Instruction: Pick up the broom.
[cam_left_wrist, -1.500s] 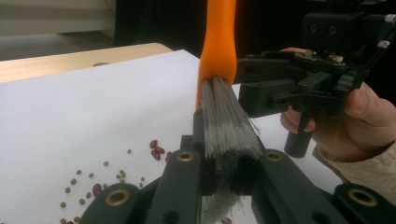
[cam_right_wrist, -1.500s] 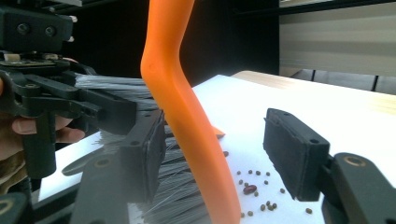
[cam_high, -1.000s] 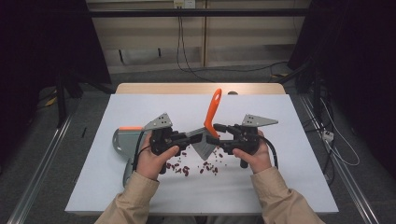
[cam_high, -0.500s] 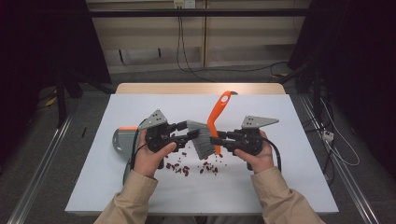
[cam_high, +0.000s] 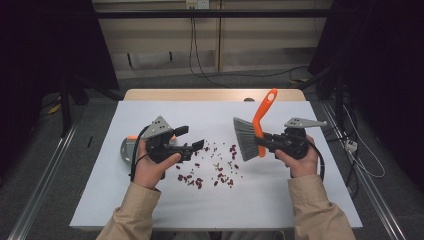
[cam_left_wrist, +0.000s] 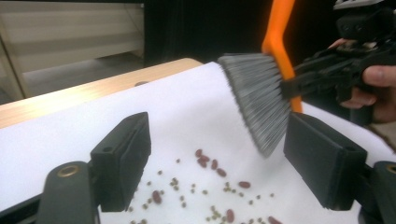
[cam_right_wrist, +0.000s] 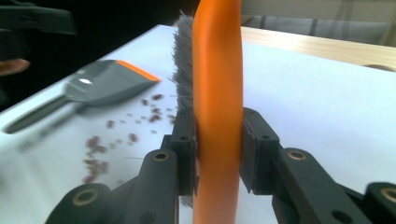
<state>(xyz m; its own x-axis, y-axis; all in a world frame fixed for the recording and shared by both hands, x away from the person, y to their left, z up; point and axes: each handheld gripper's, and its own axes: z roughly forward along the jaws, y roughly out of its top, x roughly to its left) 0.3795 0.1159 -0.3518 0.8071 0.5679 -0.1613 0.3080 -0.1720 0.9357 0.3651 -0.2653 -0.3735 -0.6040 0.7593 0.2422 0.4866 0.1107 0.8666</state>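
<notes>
A hand brush with an orange handle (cam_high: 264, 112) and grey bristles (cam_high: 244, 139) hangs above the white table, right of centre. My right gripper (cam_high: 261, 141) is shut on the handle (cam_right_wrist: 217, 116) just below the bristles. My left gripper (cam_high: 190, 138) is open and holds nothing; its pads (cam_left_wrist: 122, 161) stand wide apart over the table, left of the brush (cam_left_wrist: 259, 98). Small red beans and tiny greenish grains (cam_high: 210, 170) lie scattered between the two grippers. A grey dustpan with an orange edge (cam_right_wrist: 105, 86) lies flat behind my left hand (cam_high: 127, 148).
The white table top (cam_high: 280, 210) reaches a wooden strip (cam_high: 210, 94) at the far side. Cables trail on the floor beyond the table and at its right. A person's beige sleeves come in from the bottom edge.
The two grippers were close together at the table's middle with the brush between them. They have moved apart: the brush went right in the right gripper, and the left gripper went left, open.
</notes>
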